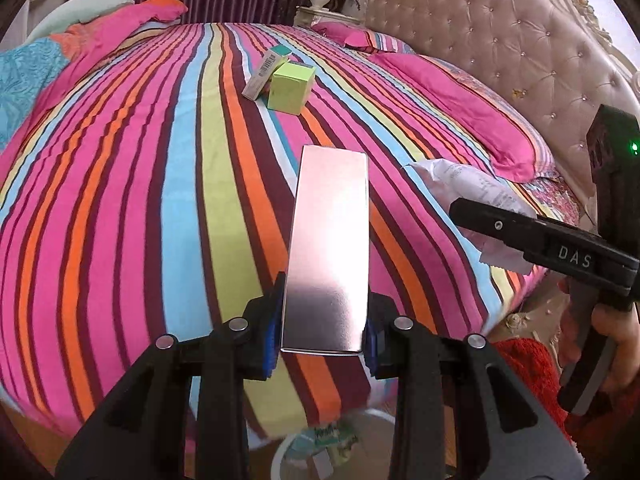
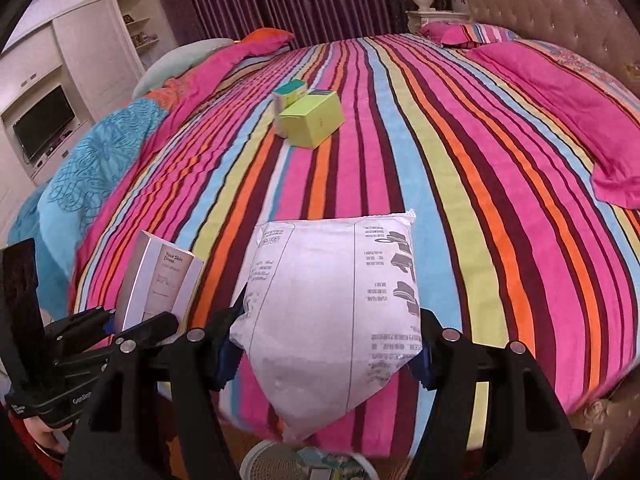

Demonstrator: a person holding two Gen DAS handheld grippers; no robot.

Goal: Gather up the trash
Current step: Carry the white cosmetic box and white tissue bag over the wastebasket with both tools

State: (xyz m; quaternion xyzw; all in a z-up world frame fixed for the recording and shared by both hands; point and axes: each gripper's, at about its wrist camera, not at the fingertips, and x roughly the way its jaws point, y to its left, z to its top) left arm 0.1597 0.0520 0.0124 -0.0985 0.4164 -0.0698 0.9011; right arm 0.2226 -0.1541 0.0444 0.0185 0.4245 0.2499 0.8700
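Observation:
My left gripper (image 1: pixel 323 336) is shut on a long silver box (image 1: pixel 328 248), held over the near edge of the striped bed (image 1: pixel 160 184); the box also shows in the right wrist view (image 2: pixel 160 280). My right gripper (image 2: pixel 326 346) is shut on a white printed bag (image 2: pixel 332 312), seen in the left wrist view too (image 1: pixel 472 196). A white bin (image 2: pixel 264 464) with trash in it stands on the floor just below both grippers (image 1: pixel 296 456). A lime green box (image 1: pixel 290 88) and a slim white and teal box (image 1: pixel 266 70) lie mid-bed.
Pink pillows (image 1: pixel 460 120) lie along the tufted headboard (image 1: pixel 520 40) on the right. A blue and pink quilt (image 2: pixel 100 160) is bunched at the left. A cabinet with a TV (image 2: pixel 44 128) stands far left. A red rug (image 1: pixel 532 380) lies beside the bed.

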